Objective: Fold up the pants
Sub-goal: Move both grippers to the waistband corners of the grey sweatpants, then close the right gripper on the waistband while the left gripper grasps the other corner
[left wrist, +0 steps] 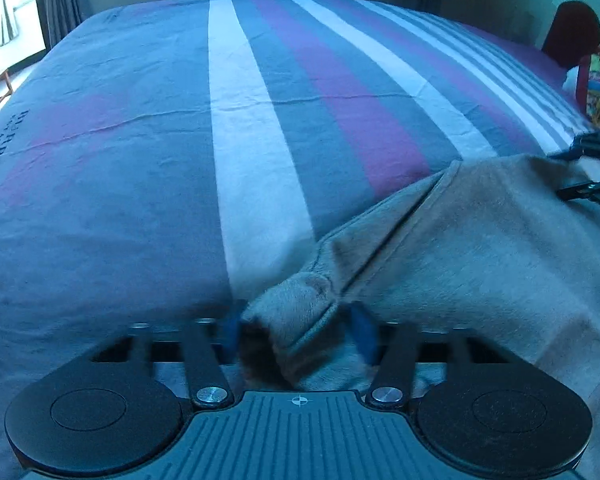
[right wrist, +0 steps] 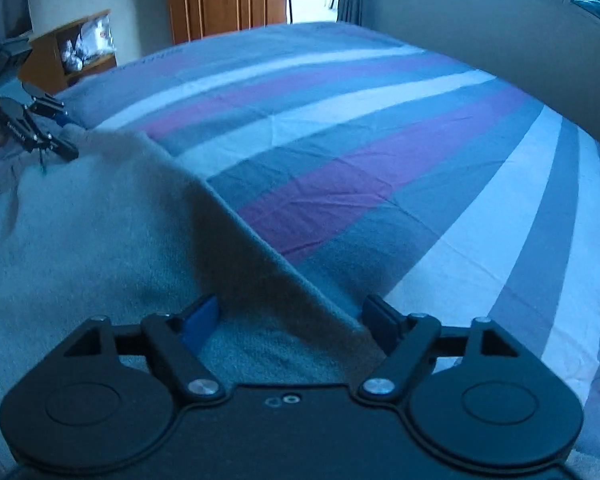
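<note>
Left wrist view: grey fleece pants (left wrist: 460,240) lie on a striped bed cover (left wrist: 140,160), at lower right. Left tongs (left wrist: 298,332) stand narrow, a bunched corner of the pants between the blue pads; whether they pinch it cannot be told. Right tongs (left wrist: 592,172) reach the pants' far edge.

Right wrist view: right tongs (right wrist: 294,320) stand fairly wide, straddling the pants' (right wrist: 80,240) hem edge, pads apart from the cloth. Left tongs (right wrist: 50,140) sit at the far corner.

Striped bed (left wrist: 260,120); wooden door (right wrist: 220,0); dark curtains (left wrist: 56,4); dim light.
</note>
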Motion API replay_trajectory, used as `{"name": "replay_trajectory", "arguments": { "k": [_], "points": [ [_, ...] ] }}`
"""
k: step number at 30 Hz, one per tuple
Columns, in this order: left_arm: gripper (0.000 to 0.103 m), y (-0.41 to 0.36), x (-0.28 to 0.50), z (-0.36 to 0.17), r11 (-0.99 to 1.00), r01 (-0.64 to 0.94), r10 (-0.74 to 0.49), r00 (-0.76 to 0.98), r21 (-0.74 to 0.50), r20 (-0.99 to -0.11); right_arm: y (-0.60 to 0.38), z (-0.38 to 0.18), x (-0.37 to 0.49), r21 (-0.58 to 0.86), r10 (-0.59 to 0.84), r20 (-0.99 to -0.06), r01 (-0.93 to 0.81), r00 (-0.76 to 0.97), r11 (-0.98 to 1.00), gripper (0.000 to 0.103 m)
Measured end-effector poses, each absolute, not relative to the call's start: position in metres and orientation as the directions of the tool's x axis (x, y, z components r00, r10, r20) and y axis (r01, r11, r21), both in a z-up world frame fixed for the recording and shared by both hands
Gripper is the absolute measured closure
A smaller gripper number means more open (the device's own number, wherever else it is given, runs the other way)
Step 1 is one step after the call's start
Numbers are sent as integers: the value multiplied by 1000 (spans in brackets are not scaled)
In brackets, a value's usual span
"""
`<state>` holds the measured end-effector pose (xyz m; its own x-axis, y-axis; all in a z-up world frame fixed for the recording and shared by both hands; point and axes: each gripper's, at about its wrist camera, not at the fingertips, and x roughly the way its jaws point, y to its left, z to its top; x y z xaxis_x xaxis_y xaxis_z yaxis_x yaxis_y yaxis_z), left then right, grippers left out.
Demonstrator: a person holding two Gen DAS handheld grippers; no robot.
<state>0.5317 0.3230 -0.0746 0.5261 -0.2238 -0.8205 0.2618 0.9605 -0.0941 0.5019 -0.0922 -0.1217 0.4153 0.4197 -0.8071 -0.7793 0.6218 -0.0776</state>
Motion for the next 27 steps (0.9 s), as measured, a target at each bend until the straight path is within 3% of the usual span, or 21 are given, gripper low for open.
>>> {"name": "replay_trajectory", "arguments": {
  "k": [1, 2, 3, 4, 8, 12, 15, 21, 27],
  "points": [
    [78, 322, 531, -74, 960, 262, -231, 531, -101, -816, -90, -121, 501, -71, 422, -811, -785, 404, 615, 66],
    [82, 318, 528, -73, 961, 261, -228, 541, -96, -809, -88, -120, 500, -67, 424, -813, -788, 398, 611, 85],
    [83, 313, 526, -72, 964, 257, -203, 556, -65, -806, -86, -119, 498, -86, 408, -815, -781, 412, 618, 96],
    [85, 307, 522, -69, 968, 248, -179, 574, -39, -799, -83, -118, 496, -115, 392, -812, -777, 433, 619, 98],
    [86, 304, 484, -35, 973, 233, -160, 683, 4, -712, -80, -96, 459, -228, 360, -760, -740, 542, 632, 99],
    [86, 308, 423, 19, 960, 280, -227, 774, -3, -591, -94, -44, 395, -300, 395, -674, -720, 624, 626, 99],
    [86, 303, 369, 44, 942, 333, -254, 785, 39, -565, -107, -9, 330, -380, 410, -614, -708, 675, 596, 99],
    [86, 288, 264, 32, 921, 379, -245, 748, 94, -617, -124, 6, 205, -419, 437, -575, -708, 692, 569, 99],
    [86, 273, 209, -25, 943, 320, -165, 691, 93, -704, -133, -56, 143, -296, 388, -649, -688, 654, 663, 98]
  ]
}}
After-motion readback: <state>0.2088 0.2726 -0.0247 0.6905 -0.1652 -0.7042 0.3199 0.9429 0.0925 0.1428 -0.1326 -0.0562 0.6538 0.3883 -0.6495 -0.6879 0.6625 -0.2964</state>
